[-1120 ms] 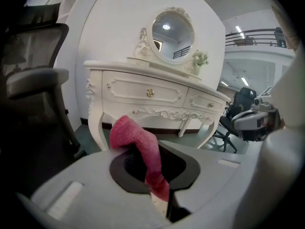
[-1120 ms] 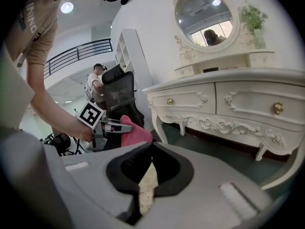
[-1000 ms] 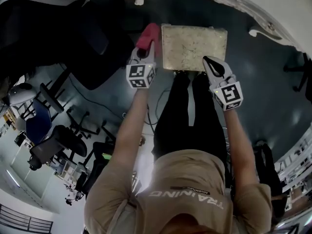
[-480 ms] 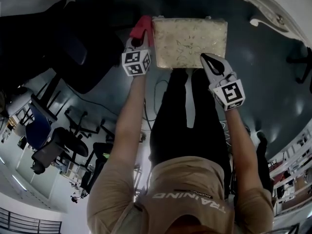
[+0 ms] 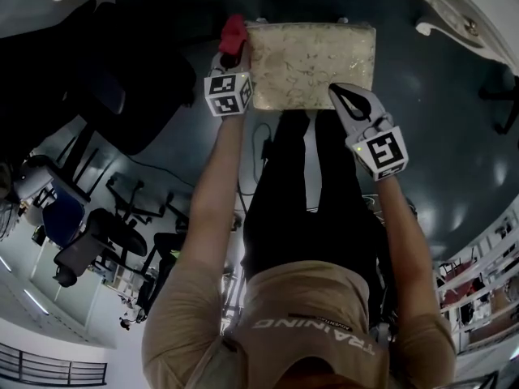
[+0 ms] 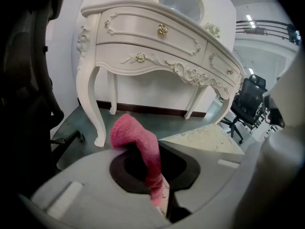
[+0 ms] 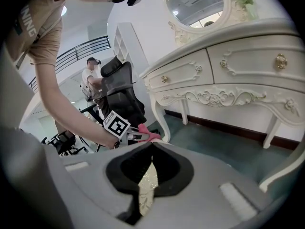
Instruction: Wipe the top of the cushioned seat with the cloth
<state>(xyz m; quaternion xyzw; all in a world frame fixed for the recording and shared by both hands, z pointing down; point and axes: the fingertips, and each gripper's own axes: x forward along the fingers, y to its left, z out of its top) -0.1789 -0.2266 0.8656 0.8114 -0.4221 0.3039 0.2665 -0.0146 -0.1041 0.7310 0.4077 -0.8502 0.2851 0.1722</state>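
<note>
Over the last second the left gripper point(image 5: 230, 55) has slid forward along the seat's left flank. The cloth point(image 5: 233, 32) that earlier hung beside the middle of that edge now sits at the cushioned seat's point(image 5: 312, 63) ten o'clock corner, just off the fabric rather than on it. The right gripper point(image 5: 339, 96) has barely shifted; it hovers at the seat's five o'clock edge, fingers pressed together on nothing, with the patterned upholstery showing through the slit behind them. I read this as lining up for a first pass, so the wipe itself has not yet begun: the cloth still has to swing toward three o'clock and come down onto the top.

The left fingers pinch the cloth tight. It is pink, fuzzy terry, standing up in a soft hump and trailing down between the jaws. The seat lies at the person's twelve o'clock, a flat rectangle in pale cream-gold brocade with a leafy raised pattern and slight sheen (a texture likely to drag a little on terry). Beyond it stands a white dressing table point(image 6: 152, 42) with carved scrollwork, curved legs and small gold knobs, on a dark, glossy floor point(image 5: 438, 136).
</note>
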